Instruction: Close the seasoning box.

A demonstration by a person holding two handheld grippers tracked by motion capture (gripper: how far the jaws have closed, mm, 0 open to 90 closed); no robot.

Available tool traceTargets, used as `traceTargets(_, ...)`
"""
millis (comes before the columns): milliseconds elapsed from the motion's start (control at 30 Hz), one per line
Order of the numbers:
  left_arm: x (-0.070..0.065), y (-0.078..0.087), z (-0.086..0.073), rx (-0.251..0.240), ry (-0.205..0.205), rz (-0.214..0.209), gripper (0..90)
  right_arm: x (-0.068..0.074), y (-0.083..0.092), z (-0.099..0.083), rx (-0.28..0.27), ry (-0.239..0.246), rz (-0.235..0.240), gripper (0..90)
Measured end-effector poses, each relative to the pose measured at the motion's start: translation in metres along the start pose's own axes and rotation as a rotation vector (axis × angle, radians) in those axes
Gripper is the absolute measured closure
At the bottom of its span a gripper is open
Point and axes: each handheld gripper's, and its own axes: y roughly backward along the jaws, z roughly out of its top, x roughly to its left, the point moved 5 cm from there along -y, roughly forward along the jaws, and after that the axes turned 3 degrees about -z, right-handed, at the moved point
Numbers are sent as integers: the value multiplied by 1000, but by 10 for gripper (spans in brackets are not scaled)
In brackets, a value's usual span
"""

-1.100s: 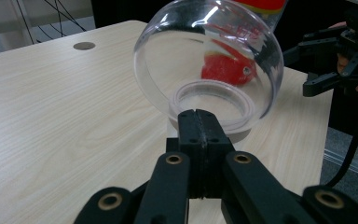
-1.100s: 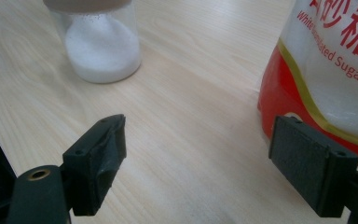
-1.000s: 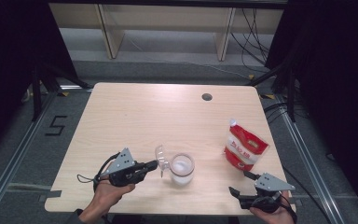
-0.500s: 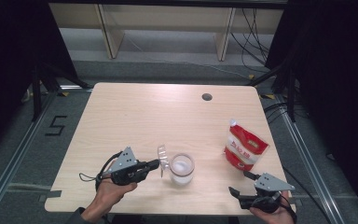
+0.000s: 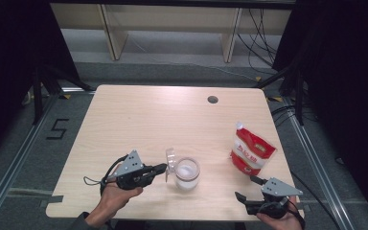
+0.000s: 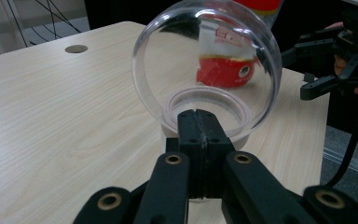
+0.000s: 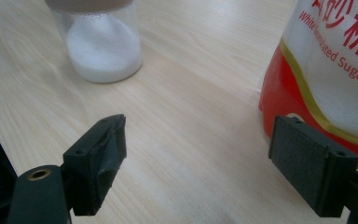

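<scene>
Holding at the near edge of the light wood-grain surface [image 5: 139, 120], both hands. Left gripper [image 5: 162, 168] lying level, pointing right, jaws pressed together on the rim of a clear round plastic lid [image 5: 170, 160], lid standing on edge just left of and touching the jar mouth. Seen in the left gripper view as lid [image 6: 205, 70] upright straight ahead of the clamped black jaws, jar rim visible through it. Right gripper [image 5: 247, 187] at the near right corner, jaws spread wide, nothing between them, pointing left and away. Same wide gap in the right gripper view, bare surface between the pads [image 7: 102, 149].

Sitting just past the left gripper, small clear glass jar part-filled with white granules [image 5: 187, 173], upright, open top, near the centre of the near half. Same jar [image 7: 103, 42] in the right gripper view, white fill in the lower part.

Standing farther back on the right, red-and-white pouch of white granulated sugar with a spout at top [image 5: 251, 153], tilted slightly, well apart from the jar, just beyond the right gripper.

Set into the far side of the surface, small dark round cable hole [image 5: 212, 99].
</scene>
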Motion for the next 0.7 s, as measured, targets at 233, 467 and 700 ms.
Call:
traceTargets(233, -4, -6, 3, 8, -7, -7, 888, -1, 0, 0, -6, 9, -3, 199)
traceTargets(467, -5, -8, 7, 10, -16, -17, 877, 2, 0, 0, 1, -15, -1, 199)
traceTargets(700, -2, -5, 8, 0, 36, -27, 755, 0, -1, 0, -7, 1, 0, 199)
